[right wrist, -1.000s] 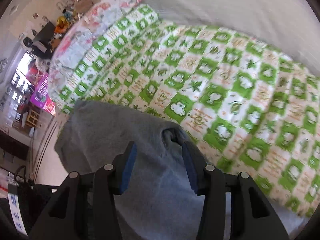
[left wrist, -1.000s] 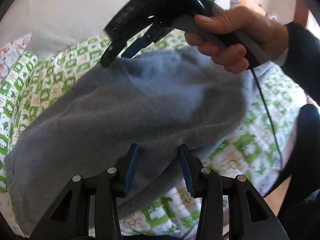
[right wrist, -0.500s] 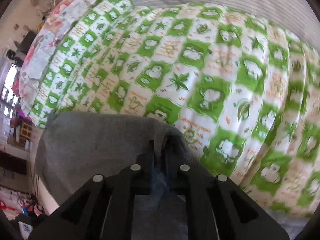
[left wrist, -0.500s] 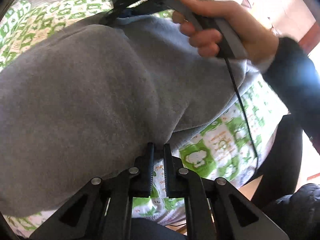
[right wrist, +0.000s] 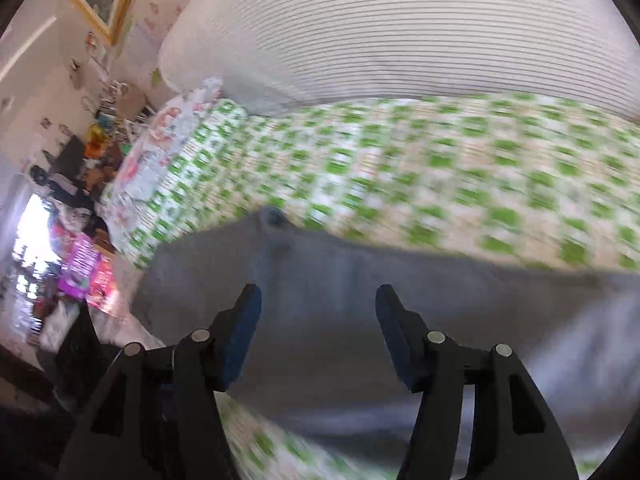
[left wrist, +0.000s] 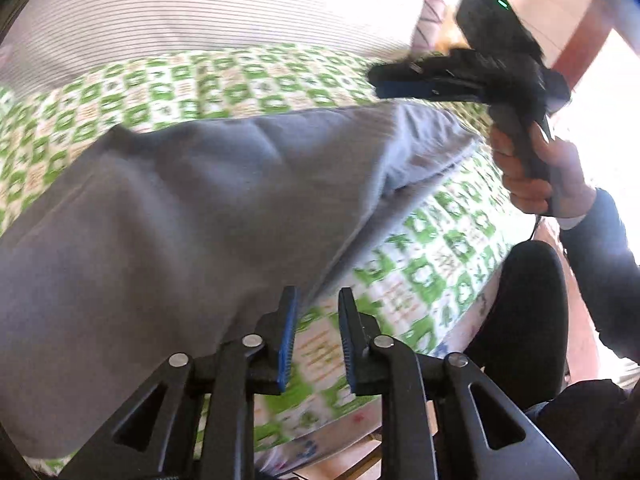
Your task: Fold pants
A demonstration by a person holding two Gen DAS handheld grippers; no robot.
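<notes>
Grey fleece pants point(left wrist: 192, 216) lie folded over on a green-and-white patterned bedspread point(left wrist: 248, 80). My left gripper point(left wrist: 314, 336) is open and empty at the pants' near right edge, its left finger just beside the cloth. My right gripper point(right wrist: 318, 320) is open and empty above the pants point(right wrist: 360, 300). In the left wrist view the right gripper point(left wrist: 384, 80) hovers above the far right corner of the pants, held by a hand point(left wrist: 532, 172).
A white striped pillow or duvet point(right wrist: 380, 28) lies along the far side of the bed. The bed's near edge point(left wrist: 340, 424) drops off at the lower right beside the person's dark-clothed legs point(left wrist: 524, 312). Room clutter point(right wrist: 80, 160) stands at left.
Both grippers were shut on the pants half a second ago and have opened and let go. The right gripper has lifted away from the cloth, which now lies flat.
</notes>
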